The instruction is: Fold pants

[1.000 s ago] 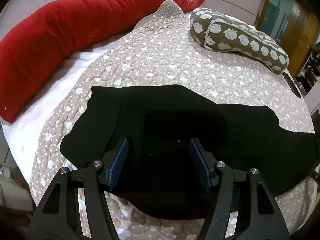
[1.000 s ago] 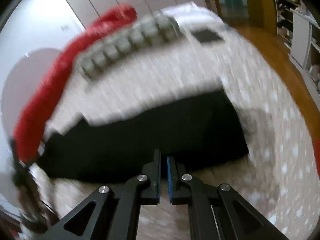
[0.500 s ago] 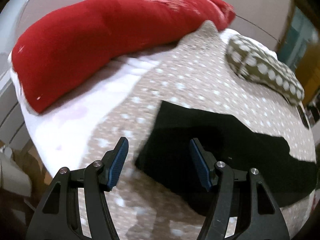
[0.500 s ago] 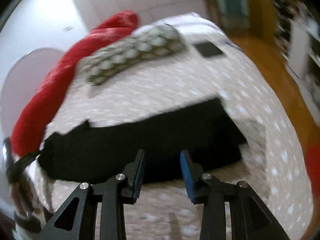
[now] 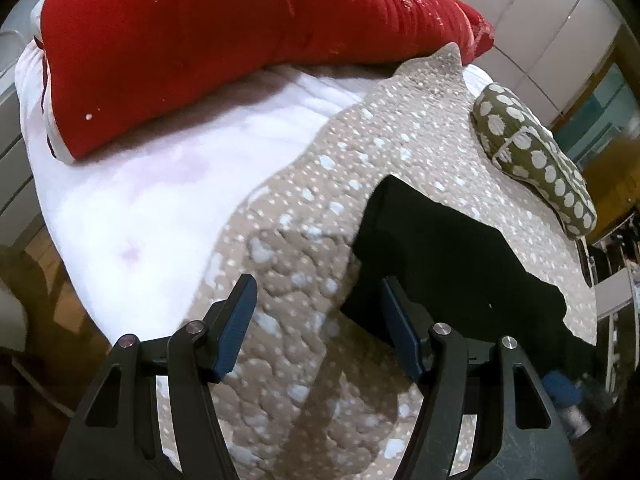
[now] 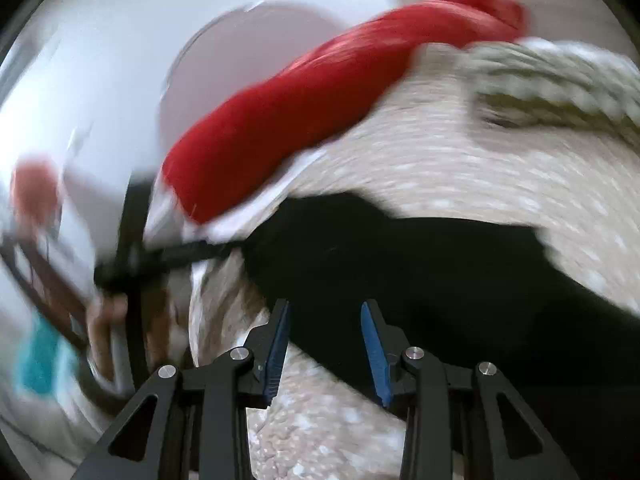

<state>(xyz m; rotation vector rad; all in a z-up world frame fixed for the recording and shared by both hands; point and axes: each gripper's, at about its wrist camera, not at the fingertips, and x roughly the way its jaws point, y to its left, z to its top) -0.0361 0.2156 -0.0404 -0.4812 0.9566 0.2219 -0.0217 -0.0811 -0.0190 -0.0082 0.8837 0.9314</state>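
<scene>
The black pants (image 5: 452,252) lie flat in a long strip on the spotted beige quilt (image 5: 304,248). My left gripper (image 5: 320,324) is open and empty, over the quilt at the pants' left end, its right finger at the cloth's edge. In the blurred right wrist view the pants (image 6: 420,264) stretch across the middle. My right gripper (image 6: 325,340) is open and empty, just above the pants' near edge by their left end.
A long red pillow (image 5: 208,40) lies along the back on a white sheet (image 5: 132,200). A green spotted cushion (image 5: 532,160) sits at the back right. In the right wrist view the other gripper and the hand (image 6: 108,320) holding it show at the left, beside the bed edge.
My left gripper has swung left, off the middle of the pants to their left end. My right gripper has opened from shut and swept left along the pants.
</scene>
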